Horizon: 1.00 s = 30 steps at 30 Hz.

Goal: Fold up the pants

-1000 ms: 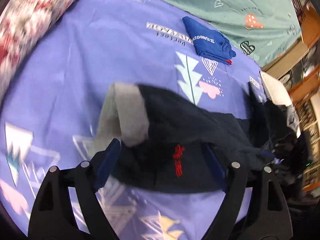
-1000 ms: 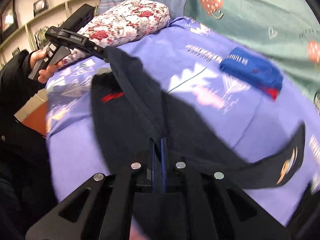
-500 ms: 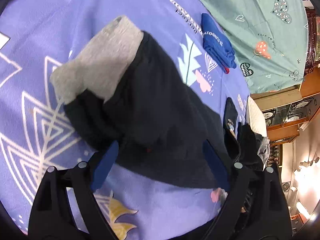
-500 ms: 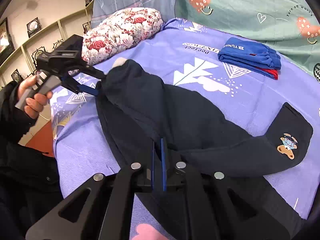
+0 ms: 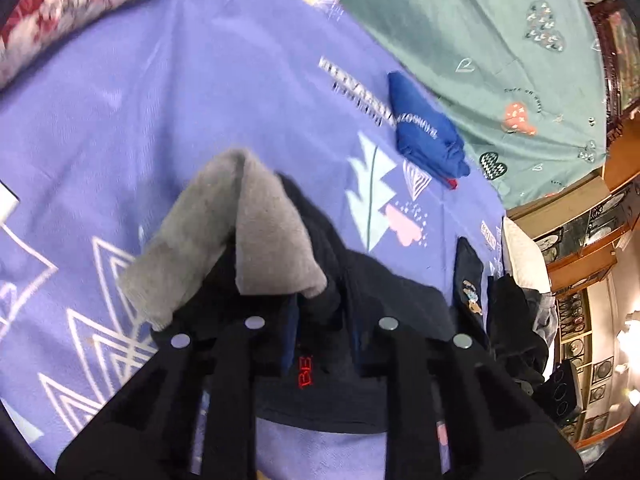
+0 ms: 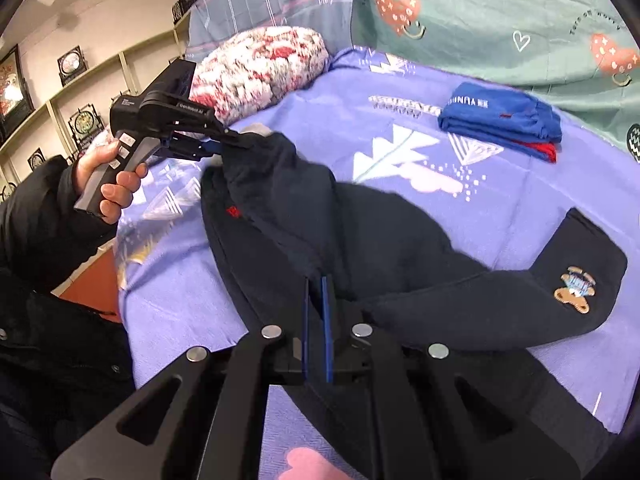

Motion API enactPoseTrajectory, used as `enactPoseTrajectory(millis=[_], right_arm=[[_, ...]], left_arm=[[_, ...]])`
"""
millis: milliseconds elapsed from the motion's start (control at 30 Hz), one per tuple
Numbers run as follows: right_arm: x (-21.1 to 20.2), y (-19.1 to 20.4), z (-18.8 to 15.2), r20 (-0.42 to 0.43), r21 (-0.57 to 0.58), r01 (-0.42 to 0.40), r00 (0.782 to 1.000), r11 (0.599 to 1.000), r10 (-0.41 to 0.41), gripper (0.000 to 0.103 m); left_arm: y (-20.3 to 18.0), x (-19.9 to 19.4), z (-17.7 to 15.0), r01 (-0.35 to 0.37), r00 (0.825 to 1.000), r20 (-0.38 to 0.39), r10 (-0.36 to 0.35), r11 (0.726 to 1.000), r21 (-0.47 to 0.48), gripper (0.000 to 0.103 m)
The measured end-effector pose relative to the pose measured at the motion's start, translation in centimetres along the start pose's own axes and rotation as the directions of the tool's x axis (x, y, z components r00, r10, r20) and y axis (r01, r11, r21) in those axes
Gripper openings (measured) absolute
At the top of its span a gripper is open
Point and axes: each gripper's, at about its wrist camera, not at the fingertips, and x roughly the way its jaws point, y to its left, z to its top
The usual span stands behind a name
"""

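Two grippers clamped on dark pants [image 6: 360,240] spread across purple bedsheet [image 6: 520,208]: left gripper [image 6: 236,142], just closed, pinching raised waistband; right gripper [image 6: 316,300] pinched tight on fabric fold nearer bedsheet's front edge, angled downward.

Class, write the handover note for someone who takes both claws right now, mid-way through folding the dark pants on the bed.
Left claw: its jaws have just been closing and now pinch the dark pants at the end with the grey lining, lifted a little off the purple bedsheet.
Right claw: shut on the pants' near edge, low over the sheet.
Things: the leg with the bear patch lies flat to the right; folded blue garment sits further back, apart.
Done: both ends gripped.
Left: no neat fold shows yet; probably carry one end over the other and smooth it.
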Motion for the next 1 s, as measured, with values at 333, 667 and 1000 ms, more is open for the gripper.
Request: enactPoseTrajectory(millis=[333, 667, 1000], right_arm=[[3.3, 2.2, -2.8, -0.152, -0.020, -0.031, 0.988, 0.999, 0.027, 0.006], [1.9, 3.4, -2.1, -0.112, -0.061, -0.055, 0.993, 0.997, 0.048, 0.004], [3.9, 3.8, -2.6, -0.167, -0.181, 0.120, 0.975, 0.976, -0.150, 0.037]], left_arm=[[3.8, -0.3, -2.5, -0.116, 0.992, -0.049, 0.117, 0.993, 0.025, 0.021], [3.9, -1.2, -2.4, -0.071, 0.997, -0.024, 0.071, 0.997, -0.010, 0.040], [1.7, 1.9, -1.8, -0.117, 0.993, -0.030, 0.118, 0.993, 0.030, 0.050]])
